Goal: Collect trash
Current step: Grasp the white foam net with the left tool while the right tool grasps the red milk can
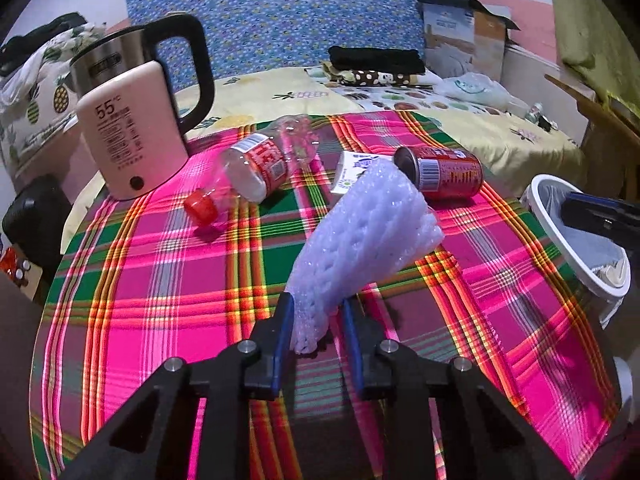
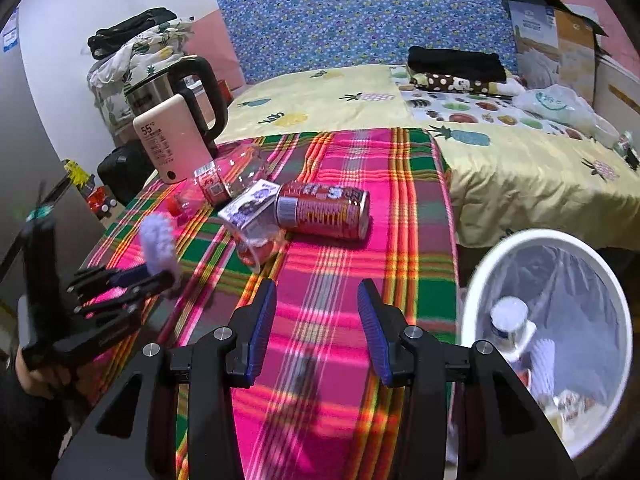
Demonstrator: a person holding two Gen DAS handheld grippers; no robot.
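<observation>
My left gripper (image 1: 317, 312) is shut on a white foam net sleeve (image 1: 360, 236) and holds it above the plaid tablecloth (image 1: 160, 280); it also shows in the right wrist view (image 2: 158, 240). A crushed plastic bottle (image 1: 256, 168) with a red cap, a small white carton (image 1: 352, 168) and a red can (image 1: 444, 172) lie beyond it. My right gripper (image 2: 316, 312) is open and empty over the cloth, left of the white trash bin (image 2: 480, 280). In that view the can (image 2: 324, 210) lies ahead, with the carton (image 2: 250, 202) and a clear cup (image 2: 256, 248) beside it.
A pink and steel kettle (image 1: 132, 120) stands at the table's far left. The bin (image 1: 540, 216) sits off the table's right edge and holds several discarded items. A bed (image 2: 520, 160) with a yellow fruit-print sheet, folded clothes and a cardboard box lies behind the table.
</observation>
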